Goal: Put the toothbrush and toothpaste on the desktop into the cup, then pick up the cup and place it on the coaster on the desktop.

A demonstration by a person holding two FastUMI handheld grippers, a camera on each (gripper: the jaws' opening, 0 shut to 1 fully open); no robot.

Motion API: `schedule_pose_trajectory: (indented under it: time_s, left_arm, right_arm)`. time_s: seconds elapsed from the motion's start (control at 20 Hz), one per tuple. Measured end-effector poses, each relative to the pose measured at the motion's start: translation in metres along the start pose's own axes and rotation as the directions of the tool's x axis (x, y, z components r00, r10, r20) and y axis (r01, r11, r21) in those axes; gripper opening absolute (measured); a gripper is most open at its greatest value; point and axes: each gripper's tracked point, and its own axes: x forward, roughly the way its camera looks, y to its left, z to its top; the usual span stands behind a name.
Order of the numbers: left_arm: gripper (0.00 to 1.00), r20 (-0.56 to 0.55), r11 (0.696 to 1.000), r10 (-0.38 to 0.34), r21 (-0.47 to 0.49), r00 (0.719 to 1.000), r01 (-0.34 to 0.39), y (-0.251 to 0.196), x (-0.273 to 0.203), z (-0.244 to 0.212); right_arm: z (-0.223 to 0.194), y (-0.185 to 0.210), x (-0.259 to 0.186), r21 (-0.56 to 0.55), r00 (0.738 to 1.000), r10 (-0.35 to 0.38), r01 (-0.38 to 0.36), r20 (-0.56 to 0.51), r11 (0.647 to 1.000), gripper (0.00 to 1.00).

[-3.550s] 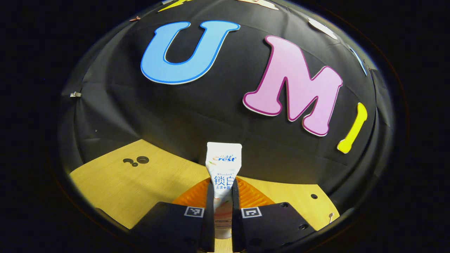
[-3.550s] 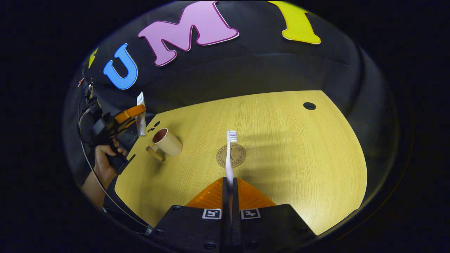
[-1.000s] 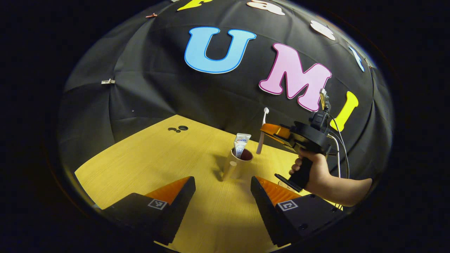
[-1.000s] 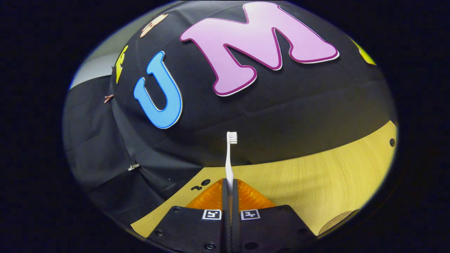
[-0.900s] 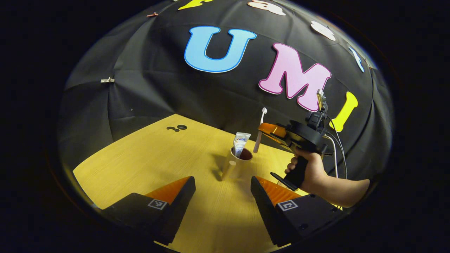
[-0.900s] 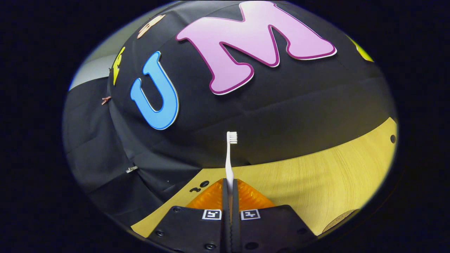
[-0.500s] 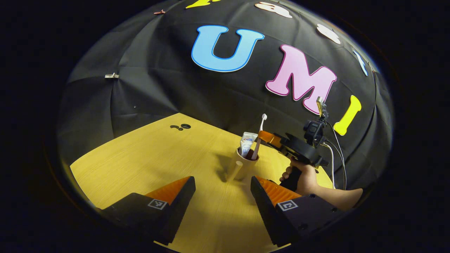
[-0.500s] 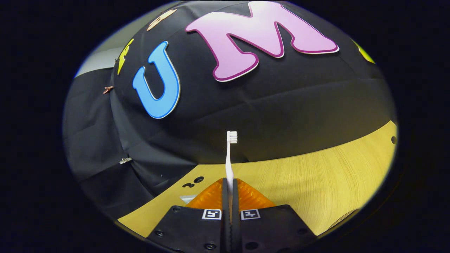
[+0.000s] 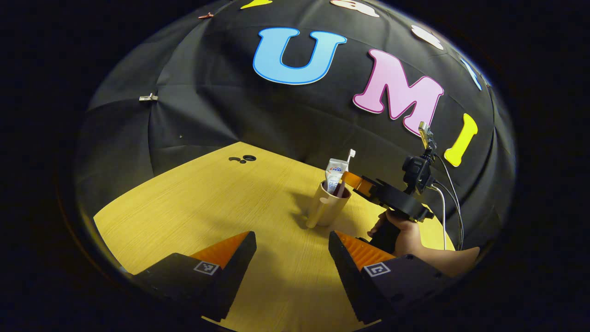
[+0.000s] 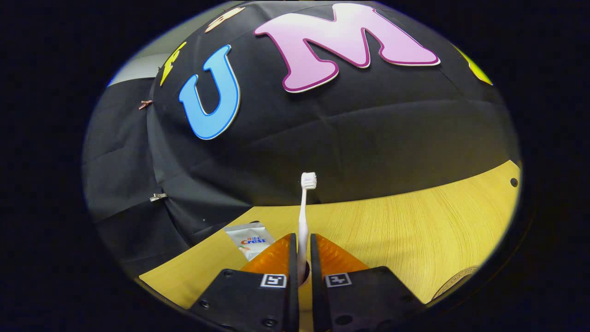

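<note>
A wooden worktop in a black-walled booth. Near its middle stands 1 tan cup with a handle facing the left gripper's camera. 1 toothpaste tube stands upright inside the cup.

In the left gripper view, the right gripper, held in a person's hand, reaches in from the right side of the cup, its tips at the cup's rim. 1 white toothbrush stands nearly upright between its fingers, head up, its lower end down inside the cup beside the toothpaste tube.

In the right gripper view, the fingers have a narrow gap on each side of the toothbrush handle, so they look just released rather than clenched. The left gripper hangs back on the near side of the cup, its fingers spread wide and grasping nothing.

To finish this step well, I judge the right gripper should open a little wider and lift straight up, so the fingers clear the handle without dragging the toothbrush out or tipping the cup.

1 round coaster lies flat at the lower right edge of the right gripper view, apart from the cup; the cup is not yet on it.

Count: 1 cup, 1 toothbrush, 1 toothpaste tube, 1 coaster, 2 grippers.
</note>
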Motion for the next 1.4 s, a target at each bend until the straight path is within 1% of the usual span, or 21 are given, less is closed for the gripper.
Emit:
schedule_pose_trajectory:
  time_s: [0.05,0.15,0.25,0.35,0.45,0.55,0.7,0.85,1.1,1.3,1.4]
  left_arm:
    - [0.98,0.000,1.000,-0.001,0.005,1.000,0.001,-0.002,0.002,0.001]
    - [0.98,-0.003,1.000,-0.008,0.015,1.000,0.008,-0.006,0.007,0.005]
    - [0.98,-0.004,0.999,-0.020,0.027,1.000,0.020,-0.010,0.015,0.012]
    - [0.98,-0.016,0.999,-0.035,0.037,0.999,0.035,-0.012,0.025,0.016]
    - [0.98,-0.035,0.998,-0.047,0.043,0.998,0.048,-0.013,0.035,0.018]
    - [0.98,-0.050,0.997,-0.052,0.048,0.997,0.054,-0.014,0.044,0.021]
    - [0.98,-0.086,0.996,-0.061,0.062,0.994,0.067,-0.016,0.058,0.018]
    - [0.98,-0.136,0.990,-0.088,0.094,0.987,0.102,-0.021,0.073,0.011]
    - [0.98,-0.219,0.967,-0.138,0.181,0.966,0.180,-0.034,0.101,0.006]
    - [0.98,-0.315,0.957,-0.139,0.202,0.939,0.210,-0.039,0.129,-0.004]
    - [0.98,-0.356,0.947,-0.151,0.215,0.922,0.238,-0.045,0.138,-0.007]
  right_arm:
    - [0.003,-0.003,-0.004,-0.011,1.000,-0.003,0.003,0.002,1.000,0.24]
    - [0.013,-0.011,-0.015,-0.028,1.000,-0.002,0.002,0.007,1.000,0.62]
    - [0.026,-0.031,-0.029,-0.033,0.999,-0.027,0.028,0.022,0.999,1.00]
    - [0.039,-0.060,-0.047,-0.037,0.997,-0.069,0.070,0.029,0.997,0.98]
    - [0.051,-0.091,-0.066,-0.043,0.993,-0.115,0.117,0.034,0.992,0.98]
    - [0.060,-0.129,-0.085,-0.053,0.983,-0.177,0.179,0.039,0.983,0.98]
    - [0.074,-0.179,-0.115,-0.029,0.961,-0.271,0.273,0.044,0.962,0.98]
    - [0.088,-0.221,-0.145,-0.015,0.932,-0.357,0.359,0.062,0.933,0.98]
    - [0.094,-0.265,-0.196,-0.014,0.895,-0.443,0.445,0.057,0.896,0.98]
    - [0.086,-0.289,-0.229,0.010,0.868,-0.496,0.496,0.034,0.868,0.98]
    - [0.080,-0.300,-0.245,0.018,0.855,-0.519,0.519,0.025,0.855,0.98]
